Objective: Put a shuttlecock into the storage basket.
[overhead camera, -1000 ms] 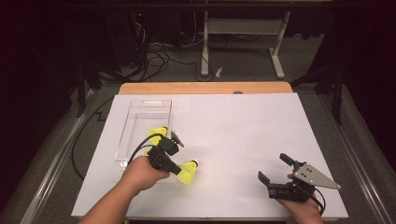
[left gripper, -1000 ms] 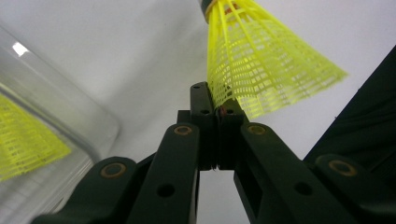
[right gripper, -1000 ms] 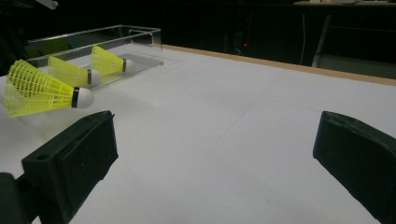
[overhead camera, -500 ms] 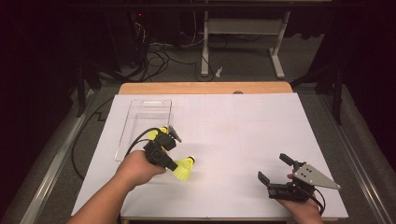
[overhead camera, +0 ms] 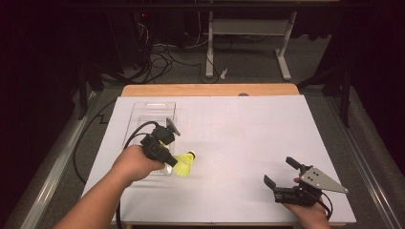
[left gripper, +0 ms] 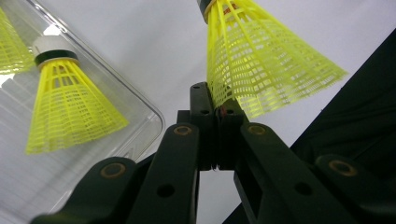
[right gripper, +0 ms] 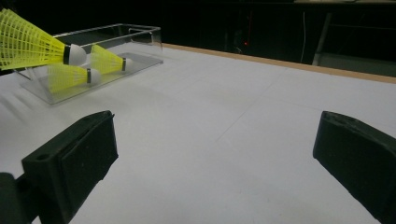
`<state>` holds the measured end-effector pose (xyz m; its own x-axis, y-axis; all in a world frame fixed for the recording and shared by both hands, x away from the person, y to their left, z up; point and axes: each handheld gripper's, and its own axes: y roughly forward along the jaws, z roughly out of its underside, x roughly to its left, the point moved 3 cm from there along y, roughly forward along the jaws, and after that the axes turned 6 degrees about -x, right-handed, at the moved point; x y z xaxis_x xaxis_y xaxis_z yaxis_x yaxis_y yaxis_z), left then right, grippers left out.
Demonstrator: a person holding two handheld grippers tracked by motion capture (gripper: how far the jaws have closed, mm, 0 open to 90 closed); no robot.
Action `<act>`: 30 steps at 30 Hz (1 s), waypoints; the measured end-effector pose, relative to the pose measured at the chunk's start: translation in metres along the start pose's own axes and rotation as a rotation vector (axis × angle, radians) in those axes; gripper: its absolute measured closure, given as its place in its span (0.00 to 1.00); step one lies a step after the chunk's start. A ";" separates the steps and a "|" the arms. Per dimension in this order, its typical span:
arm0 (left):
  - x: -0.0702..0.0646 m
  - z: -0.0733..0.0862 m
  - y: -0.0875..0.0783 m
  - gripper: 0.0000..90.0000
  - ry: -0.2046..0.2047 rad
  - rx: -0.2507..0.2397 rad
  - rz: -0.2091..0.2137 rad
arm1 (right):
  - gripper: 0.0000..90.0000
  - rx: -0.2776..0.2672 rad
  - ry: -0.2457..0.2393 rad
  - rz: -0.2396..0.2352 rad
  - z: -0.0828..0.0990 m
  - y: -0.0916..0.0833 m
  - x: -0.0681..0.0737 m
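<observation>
The yellow plastic-skirted shuttlecock point(overhead camera: 184, 164) is pinched by its skirt in the left hand-held gripper point(left gripper: 217, 109), cork pointing right, apparently just right of the clear plastic tray point(overhead camera: 143, 112) on the desk.

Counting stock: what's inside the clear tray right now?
Two yellow shuttlecocks lie in the clear tray. A third shuttlecock is outside it, pinched by its skirt in the left gripper. In the high view that hand covers the tray's near end.
</observation>
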<state>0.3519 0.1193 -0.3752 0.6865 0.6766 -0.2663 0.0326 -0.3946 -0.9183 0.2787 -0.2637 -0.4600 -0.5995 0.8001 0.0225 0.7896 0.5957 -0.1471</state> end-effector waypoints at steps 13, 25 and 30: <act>0.008 -0.004 -0.021 0.99 -0.020 -0.026 -0.013 | 0.00 0.001 0.001 0.000 0.000 0.000 0.000; 0.025 -0.001 -0.030 0.99 -0.061 -0.046 -0.025 | 0.00 0.000 0.001 0.002 0.000 0.000 -0.001; 0.032 0.002 -0.030 0.99 -0.083 -0.052 -0.029 | 0.00 0.000 0.000 0.003 0.000 0.000 -0.001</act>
<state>0.3716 0.1545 -0.3566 0.6223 0.7366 -0.2651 0.0906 -0.4042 -0.9102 0.2791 -0.2646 -0.4603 -0.5973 0.8017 0.0223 0.7913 0.5936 -0.1470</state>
